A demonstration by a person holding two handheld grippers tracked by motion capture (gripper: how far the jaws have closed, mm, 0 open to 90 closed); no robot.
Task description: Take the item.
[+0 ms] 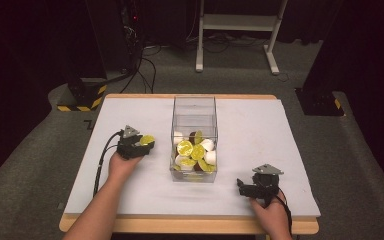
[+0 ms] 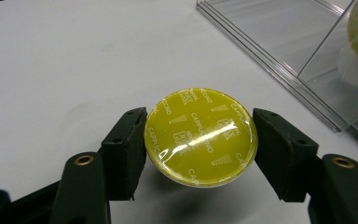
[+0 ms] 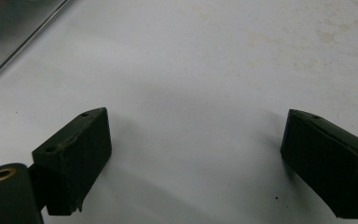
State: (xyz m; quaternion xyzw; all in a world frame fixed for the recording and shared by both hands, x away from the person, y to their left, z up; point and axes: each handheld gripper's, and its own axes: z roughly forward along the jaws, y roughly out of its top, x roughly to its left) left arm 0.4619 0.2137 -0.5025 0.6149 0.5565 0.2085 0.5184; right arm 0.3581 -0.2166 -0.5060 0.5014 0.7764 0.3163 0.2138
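Gripping a yellow capsule (image 2: pixel 200 136) by its round rim, the left tongs (image 1: pixel 141 143) are closed on it from both sides, and the foil lid faces the camera of these tongs. The capsule hangs a little above the white tabletop (image 1: pixel 130 190), with its shadow just under it. Ahead of these tongs and to the side stands the clear box (image 1: pixel 194 106), where other yellow and white capsules (image 1: pixel 196 152) already lie in a heap.

The right tongs (image 1: pixel 250 189) rest low near the tabletop with jaws wide apart and nothing between them.

I think the main risk is a slip: the pads (image 2: pixel 126 149) touch only a thin curved edge, so a quick turn of the wrist may let the capsule drop. The high wall of the box may also catch the tongs if they go in too low. Around the left tongs the tabletop is free, and the way over the box wall looks open.
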